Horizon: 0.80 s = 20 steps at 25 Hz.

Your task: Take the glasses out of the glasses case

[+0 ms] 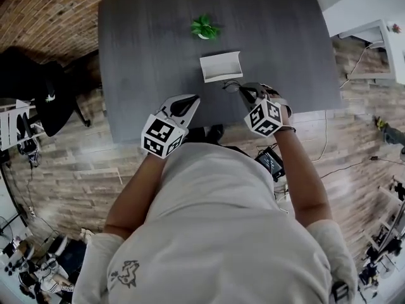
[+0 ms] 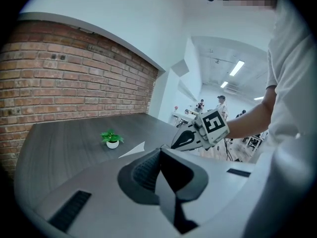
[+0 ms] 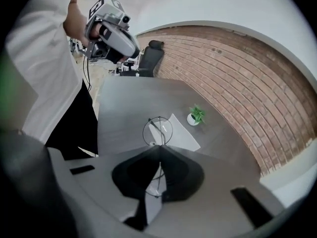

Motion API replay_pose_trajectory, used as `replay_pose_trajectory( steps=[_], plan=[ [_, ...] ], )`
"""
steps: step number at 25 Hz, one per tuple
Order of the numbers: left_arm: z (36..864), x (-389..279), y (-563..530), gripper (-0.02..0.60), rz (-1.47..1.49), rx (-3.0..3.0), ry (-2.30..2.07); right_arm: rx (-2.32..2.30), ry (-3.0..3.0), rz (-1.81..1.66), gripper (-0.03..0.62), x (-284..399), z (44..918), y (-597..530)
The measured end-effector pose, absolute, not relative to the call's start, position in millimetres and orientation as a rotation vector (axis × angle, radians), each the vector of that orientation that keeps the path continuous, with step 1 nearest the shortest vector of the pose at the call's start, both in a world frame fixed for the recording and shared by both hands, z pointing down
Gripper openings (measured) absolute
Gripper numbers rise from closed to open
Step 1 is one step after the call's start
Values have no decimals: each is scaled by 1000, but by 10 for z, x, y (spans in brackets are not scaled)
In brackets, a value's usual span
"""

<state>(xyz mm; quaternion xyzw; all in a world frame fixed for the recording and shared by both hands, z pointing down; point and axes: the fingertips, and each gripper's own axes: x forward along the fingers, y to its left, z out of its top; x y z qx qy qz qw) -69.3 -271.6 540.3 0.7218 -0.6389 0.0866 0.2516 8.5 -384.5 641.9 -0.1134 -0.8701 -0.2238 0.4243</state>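
A white glasses case [image 1: 221, 66] lies open on the dark grey table [image 1: 139, 37]. My right gripper [image 1: 245, 94] is just in front of it, shut on thin wire-rimmed glasses [image 1: 230, 85]. In the right gripper view the jaws [image 3: 159, 148] pinch the frame, and one round lens [image 3: 157, 131] sticks out above the case [image 3: 184, 134]. My left gripper [image 1: 184, 107] hovers at the table's near edge, left of the case. Its jaws [image 2: 159, 153] are shut with nothing between them. From there the case [image 2: 132, 149] shows as a white sliver, beside the right gripper [image 2: 184, 139].
A small green plant in a white pot [image 1: 204, 28] stands on the table beyond the case, also seen as the plant [image 2: 112, 139] and the plant [image 3: 196, 115]. A brick wall [image 3: 247, 93] runs along the table's far side. A black chair [image 1: 38, 87] stands at the left.
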Motion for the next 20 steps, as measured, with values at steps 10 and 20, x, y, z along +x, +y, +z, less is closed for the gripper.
replay_pose_trajectory(
  steps=[10,20],
  plan=[
    [4974,-469,-2633,11,259,2038,-1809,-64,-2427,-275,14,333,5780,-3789],
    [4628,-512,-2592,11,233,2143,-1821,123,-2641,-92,14,394,5000,-3645]
  ],
)
